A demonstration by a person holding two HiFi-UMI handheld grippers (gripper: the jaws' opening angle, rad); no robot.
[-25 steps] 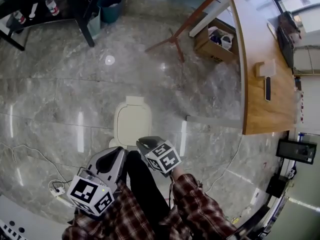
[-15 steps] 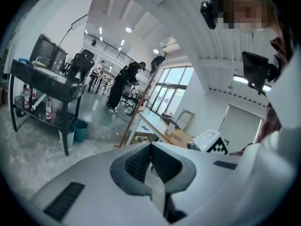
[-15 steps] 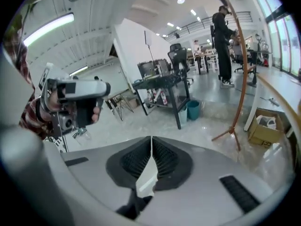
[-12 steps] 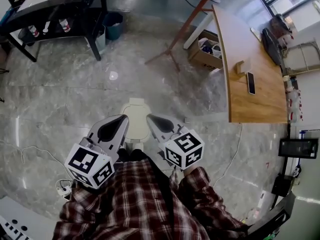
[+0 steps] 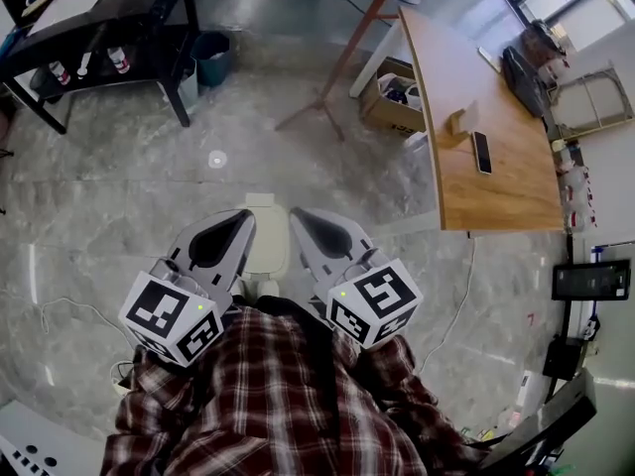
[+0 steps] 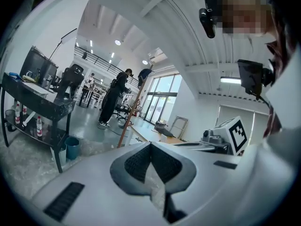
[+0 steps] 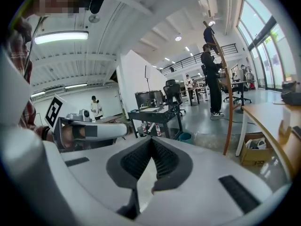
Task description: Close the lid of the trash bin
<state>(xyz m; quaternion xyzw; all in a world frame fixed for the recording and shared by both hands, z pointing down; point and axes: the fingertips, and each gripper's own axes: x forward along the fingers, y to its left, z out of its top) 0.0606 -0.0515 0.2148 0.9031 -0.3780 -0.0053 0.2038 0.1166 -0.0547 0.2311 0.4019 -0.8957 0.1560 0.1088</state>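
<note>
Cream trash bin now hides between left claw and right claw, both pressed together.

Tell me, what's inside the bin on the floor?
Nothing inside shows. The bin has its cream lid lying over the top, apparently shut, so anything it holds is hidden. The left gripper and right gripper also cover its side edges.

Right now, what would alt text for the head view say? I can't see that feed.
From above: the left gripper and right gripper, both shut, are held side by side before the person's plaid shirt, pointing over a cream trash bin on the grey marble floor. A curved wooden desk lies at right, a black table at upper left.
</note>
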